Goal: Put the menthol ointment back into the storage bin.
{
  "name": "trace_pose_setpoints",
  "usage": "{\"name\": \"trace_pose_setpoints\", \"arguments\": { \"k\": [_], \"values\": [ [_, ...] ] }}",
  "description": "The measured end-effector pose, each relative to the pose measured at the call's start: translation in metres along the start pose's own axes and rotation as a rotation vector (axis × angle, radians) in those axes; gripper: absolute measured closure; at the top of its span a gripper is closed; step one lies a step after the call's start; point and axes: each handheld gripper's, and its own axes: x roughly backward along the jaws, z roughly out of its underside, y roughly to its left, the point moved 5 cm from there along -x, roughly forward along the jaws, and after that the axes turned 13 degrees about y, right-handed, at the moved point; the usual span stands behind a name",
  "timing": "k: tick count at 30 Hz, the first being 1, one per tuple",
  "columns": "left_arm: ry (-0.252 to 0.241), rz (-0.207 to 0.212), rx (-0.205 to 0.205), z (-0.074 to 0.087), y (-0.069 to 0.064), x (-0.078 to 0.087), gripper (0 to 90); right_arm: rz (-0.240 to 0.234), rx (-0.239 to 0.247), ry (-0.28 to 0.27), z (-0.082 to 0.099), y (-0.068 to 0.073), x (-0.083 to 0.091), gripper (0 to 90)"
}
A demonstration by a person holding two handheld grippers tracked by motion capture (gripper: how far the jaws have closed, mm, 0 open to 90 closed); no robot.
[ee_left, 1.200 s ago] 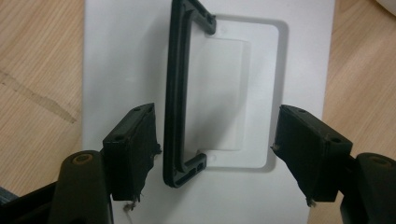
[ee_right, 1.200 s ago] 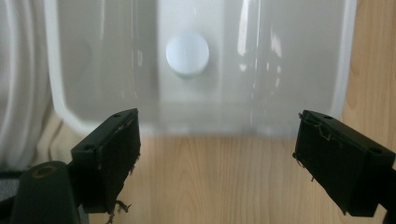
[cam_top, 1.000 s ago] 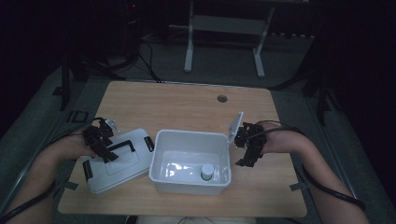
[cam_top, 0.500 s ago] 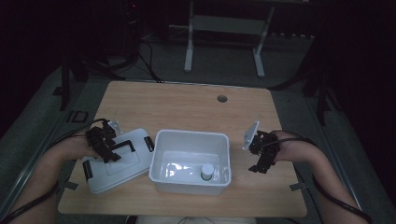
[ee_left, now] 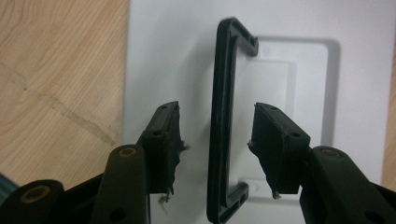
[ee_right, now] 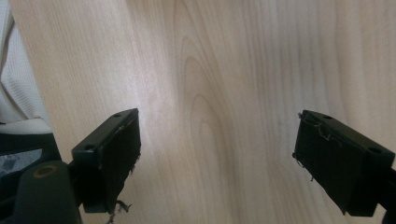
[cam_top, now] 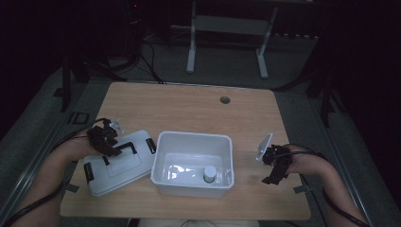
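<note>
One black handle (ee_left: 223, 126) on the white lid (cam_top: 118, 163), desk's (cam_top: 189, 106) left-front, sits btwn the left tool's (cam_top: 111, 146) closing jaws, untouched; white bin (cam_top: 193, 163) w/ small jar (cam_top: 209, 173) just right; right tool (ee_right: 217, 158) spread wide, empty, over bare wood; room dark.

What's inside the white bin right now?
The white bin holds a small bottle with a white cap near its front right corner. The floor elsewhere looks bare, with glare; the near wall hides the front strip.
</note>
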Motion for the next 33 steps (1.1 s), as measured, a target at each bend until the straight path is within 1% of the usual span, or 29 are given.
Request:
{"name": "trace_pose_setpoints", "arguments": {
  "k": [2, 3, 4, 5, 6, 7, 8, 10, 11, 12, 13, 14, 15, 16, 19, 20, 21, 22, 23, 24, 26, 27, 29, 32, 33],
  "values": [
    [0.004, 0.003, -0.002, 0.0, 0.0, -0.001, 53.4, -0.003, -0.002, -0.002, 0.001, 0.0, -0.001, 14.2],
    [0.011, 0.016, -0.006, -0.001, -0.001, -0.002, 56.7, -0.006, -0.007, -0.004, 0.002, 0.0, -0.002, 14.3],
    [0.033, 0.013, -0.025, -0.001, -0.001, -0.004, 59.3, -0.014, -0.015, -0.009, 0.004, 0.0, -0.003, 14.3],
    [0.033, 0.013, -0.025, -0.001, -0.001, -0.004, 63.3, -0.015, -0.018, -0.007, 0.005, -0.001, -0.003, 14.3],
    [0.055, 0.028, -0.036, -0.001, -0.002, -0.007, 63.2, -0.014, -0.018, -0.006, 0.006, -0.001, -0.004, 14.3],
    [0.059, 0.021, -0.038, -0.002, -0.002, -0.008, 64.6, -0.019, -0.024, -0.009, 0.007, -0.001, -0.005, 14.3],
    [0.061, 0.026, -0.034, -0.002, -0.001, -0.009, 67.8, -0.027, -0.031, -0.009, 0.007, -0.001, -0.006, 14.3],
    [0.064, 0.02, -0.038, -0.003, 0.0, -0.01, 68.7, -0.028, -0.029, -0.006, 0.008, -0.001, -0.007, 14.3],
    [0.062, 0.025, -0.033, -0.004, 0.0, -0.012, 72.4, -0.035, -0.035, 0.004, 0.01, -0.001, -0.011, 14.3],
    [0.065, 0.039, -0.033, -0.005, 0.0, -0.013, 72.4, -0.035, -0.035, 0.004, 0.01, -0.001, -0.011, 14.3],
    [0.089, 0.031, -0.042, -0.007, 0.001, -0.016, 76.8, -0.04, -0.032, 0.014, 0.012, -0.001, -0.015, 14.3],
    [0.092, 0.051, -0.039, -0.008, 0.0, -0.017, 78.7, -0.041, -0.034, 0.015, 0.012, -0.001, -0.016, 14.3],
    [0.092, 0.051, -0.039, -0.008, 0.0, -0.017, 79.4, -0.041, -0.034, 0.015, 0.012, -0.001, -0.016, 14.3],
    [0.099, 0.064, -0.045, -0.01, 0.0, -0.017, 79.5, -0.045, -0.034, 0.021, 0.014, 0.0, -0.019, 14.3],
    [0.105, 0.071, -0.05, -0.011, -0.001, -0.015, 81.0, -0.048, -0.036, 0.029, 0.015, 0.001, -0.021, 14.3],
    [0.106, 0.098, -0.05, -0.011, -0.002, -0.015, 81.0, -0.047, -0.033, 0.03, 0.016, 0.001, -0.022, 14.3],
    [0.105, 0.095, -0.058, -0.011, -0.003, -0.013, 82.0, -0.052, -0.038, 0.023, 0.018, 0.001, -0.022, 14.3],
    [0.101, 0.094, -0.054, -0.011, -0.003, -0.012, 82.0, -0.052, -0.038, 0.023, 0.018, 0.001, -0.022, 14.3],
    [0.095, 0.112, -0.053, -0.011, -0.005, -0.011, 83.4, -0.052, -0.043, 0.018, 0.018, 0.001, -0.022, 14.3],
    [0.093, 0.099, -0.062, -0.011, -0.005, -0.011, 83.7, -0.053, -0.046, 0.013, 0.019, 0.001, -0.023, 14.3],
    [0.106, 0.096, -0.063, -0.009, -0.005, -0.01, 83.8, -0.051, -0.041, 0.009, 0.02, 0.001, -0.023, 14.3],
    [0.103, 0.085, -0.065, -0.008, -0.005, -0.009, 83.8, -0.051, -0.041, 0.009, 0.02, 0.001, -0.023, 14.3],
    [0.1, 0.083, -0.064, -0.007, -0.005, -0.006, 83.8, -0.052, -0.048, -0.002, 0.022, 0.002, -0.022, 14.3],
    [0.084, 0.075, -0.061, -0.003, -0.005, 0.005, 83.8, -0.049, -0.049, -0.008, 0.024, 0.003, -0.021, 14.3],
    [0.084, 0.075, -0.061, -0.003, -0.005, 0.005, 83.8, -0.049, -0.049, -0.008, 0.024, 0.003, -0.021, 14.3]
  ]
}}
